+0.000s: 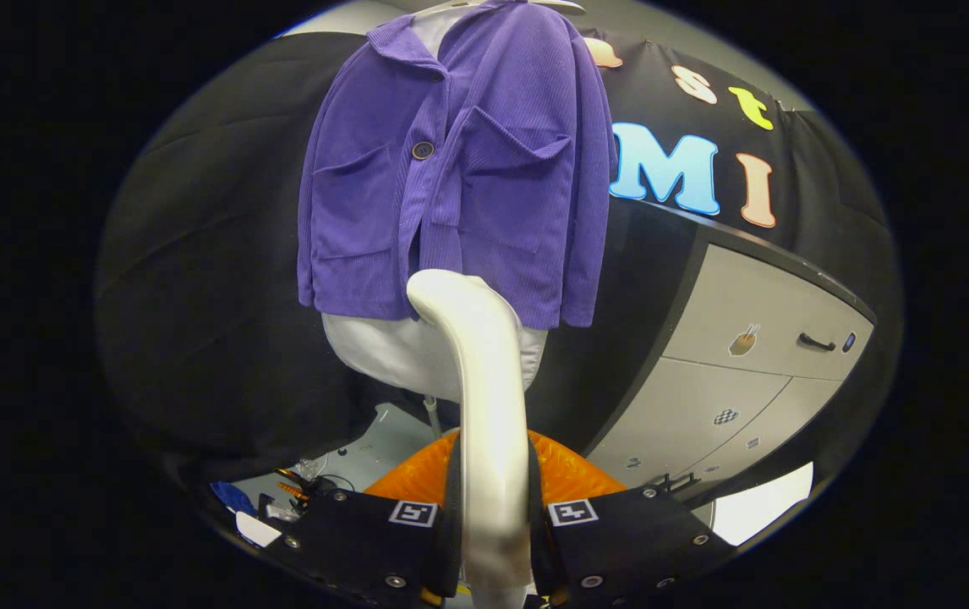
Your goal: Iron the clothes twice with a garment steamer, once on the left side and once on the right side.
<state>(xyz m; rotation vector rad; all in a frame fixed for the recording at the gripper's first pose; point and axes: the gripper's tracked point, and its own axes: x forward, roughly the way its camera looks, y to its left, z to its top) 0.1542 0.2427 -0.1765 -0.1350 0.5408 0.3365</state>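
A purple corduroy jacket (pixel 451 169) with two chest pockets and a dark button hangs on a white mannequin torso (pixel 391 351) straight ahead. My gripper (pixel 493 516) is shut on the white garment steamer (pixel 484 381), both fingers pressing on its handle. The steamer rises between the fingers and curves forward, its head reaching the jacket's lower hem near the centre opening. Whether the head touches the cloth I cannot tell.
A grey cabinet (pixel 747 338) with drawers and a dark handle stands to the right of the mannequin. An orange ribbed object (pixel 569 474) lies just behind the fingers. Small clutter and cables (pixel 298 491) lie on the floor to the lower left.
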